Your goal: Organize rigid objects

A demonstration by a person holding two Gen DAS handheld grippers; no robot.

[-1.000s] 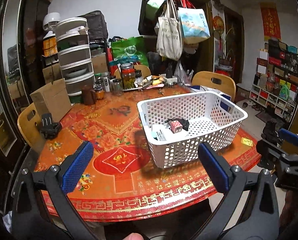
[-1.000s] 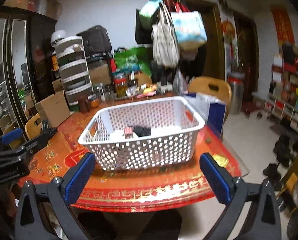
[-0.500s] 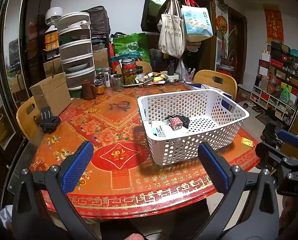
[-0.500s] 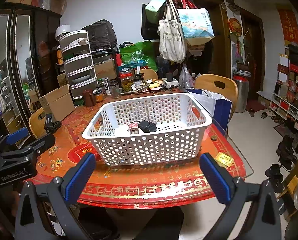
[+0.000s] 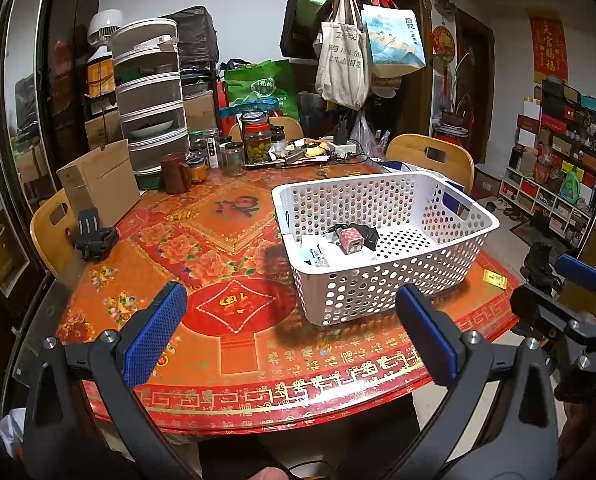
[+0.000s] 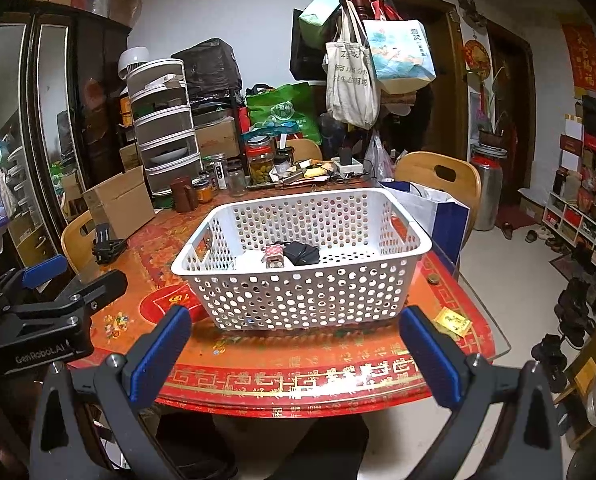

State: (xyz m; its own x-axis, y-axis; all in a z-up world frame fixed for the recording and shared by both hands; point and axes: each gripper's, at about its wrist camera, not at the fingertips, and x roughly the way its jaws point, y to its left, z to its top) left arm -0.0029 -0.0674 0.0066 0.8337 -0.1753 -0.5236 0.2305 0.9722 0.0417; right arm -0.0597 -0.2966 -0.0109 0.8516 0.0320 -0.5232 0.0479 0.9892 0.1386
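Both claws have drawn back slightly; left claw (image 5: pixel 289 336) and right claw (image 6: pixel 293 356) stand spread and empty. White perforated plastic basket (image 6: pixel 310 296) sits on the red patterned bench (image 5: pixel 225 344), near its edge. Risk: an off-centre push could slide it off.

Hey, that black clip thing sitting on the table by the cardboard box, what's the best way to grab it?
Judging by its shape, grip the black clip across its low, chunky base, coming from above with the left gripper, which is open and nearer. Its ribbed tongue sticks up tilted, a less steady hold. The cardboard box stands close behind.
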